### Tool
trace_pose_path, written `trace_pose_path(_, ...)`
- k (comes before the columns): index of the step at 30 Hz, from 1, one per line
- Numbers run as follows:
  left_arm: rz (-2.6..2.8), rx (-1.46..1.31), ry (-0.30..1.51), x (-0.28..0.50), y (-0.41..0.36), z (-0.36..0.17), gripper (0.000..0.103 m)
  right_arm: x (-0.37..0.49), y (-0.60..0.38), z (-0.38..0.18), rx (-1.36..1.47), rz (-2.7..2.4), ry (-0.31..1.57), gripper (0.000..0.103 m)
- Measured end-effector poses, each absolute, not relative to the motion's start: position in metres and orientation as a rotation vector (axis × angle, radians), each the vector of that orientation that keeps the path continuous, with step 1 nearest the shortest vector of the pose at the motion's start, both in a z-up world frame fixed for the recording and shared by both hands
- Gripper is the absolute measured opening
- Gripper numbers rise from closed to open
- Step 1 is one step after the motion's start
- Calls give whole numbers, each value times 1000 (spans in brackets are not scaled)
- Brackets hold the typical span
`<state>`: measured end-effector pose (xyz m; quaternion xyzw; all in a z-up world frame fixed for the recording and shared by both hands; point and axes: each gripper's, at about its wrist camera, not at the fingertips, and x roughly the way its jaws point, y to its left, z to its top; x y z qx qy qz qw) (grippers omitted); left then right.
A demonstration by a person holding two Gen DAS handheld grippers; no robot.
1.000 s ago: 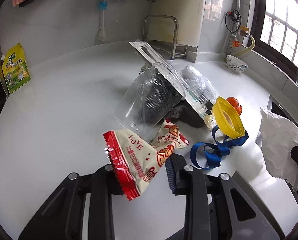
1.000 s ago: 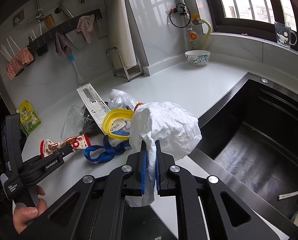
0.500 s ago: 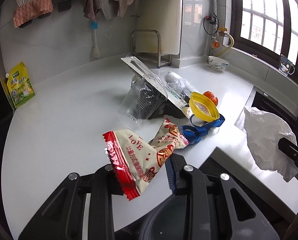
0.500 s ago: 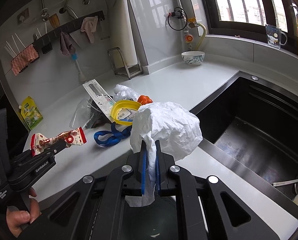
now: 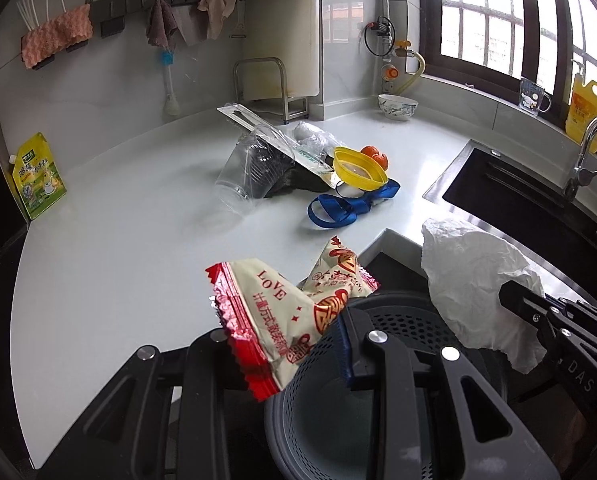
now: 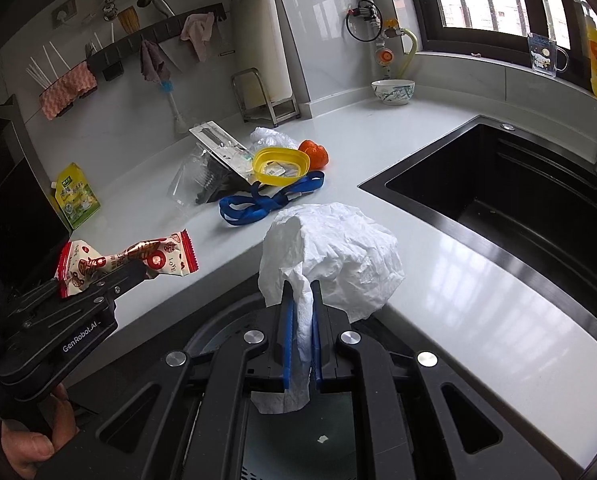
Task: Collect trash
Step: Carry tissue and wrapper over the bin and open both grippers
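Observation:
My left gripper (image 5: pixel 286 344) is shut on a red-and-cream snack wrapper (image 5: pixel 286 308), also in the right wrist view (image 6: pixel 126 260). My right gripper (image 6: pixel 300 308) is shut on a crumpled white tissue (image 6: pixel 334 252), which shows at the right of the left wrist view (image 5: pixel 474 292). Both are held over a dark grey perforated trash bin (image 5: pixel 398 328) below the counter edge. More trash lies on the white counter (image 5: pixel 138 220): a clear plastic cup (image 5: pixel 250 168), a yellow lid (image 5: pixel 358 166), a blue ribbon (image 5: pixel 346 204), an orange peel (image 6: pixel 314 152) and a plastic package (image 6: pixel 218 144).
A black sink (image 6: pixel 518 200) with a tap (image 5: pixel 586 152) is to the right. A yellow-green pouch (image 5: pixel 38 176) leans at the left wall. A bowl (image 5: pixel 396 106) and a metal rack (image 5: pixel 270 88) stand at the back. A hand (image 6: pixel 30 440) holds the left gripper.
Both grippers have pulled back from the counter, carrying the wrapper and tissue. The trash bin below the counter edge has come into view beneath them.

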<state>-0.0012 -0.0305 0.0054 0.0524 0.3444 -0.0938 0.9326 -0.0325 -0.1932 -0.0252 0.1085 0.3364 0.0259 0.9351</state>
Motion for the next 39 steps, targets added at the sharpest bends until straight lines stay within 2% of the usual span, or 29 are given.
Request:
trace_pose_path(22, -238, 174, 845, -36, -40, -52, 30, -56, -181, -89, 218, 58, 852, 8)
trace_pose_path(39, -226, 193, 919, -25, -45, -80, 38, -49, -191, -122, 257, 32, 957, 8)
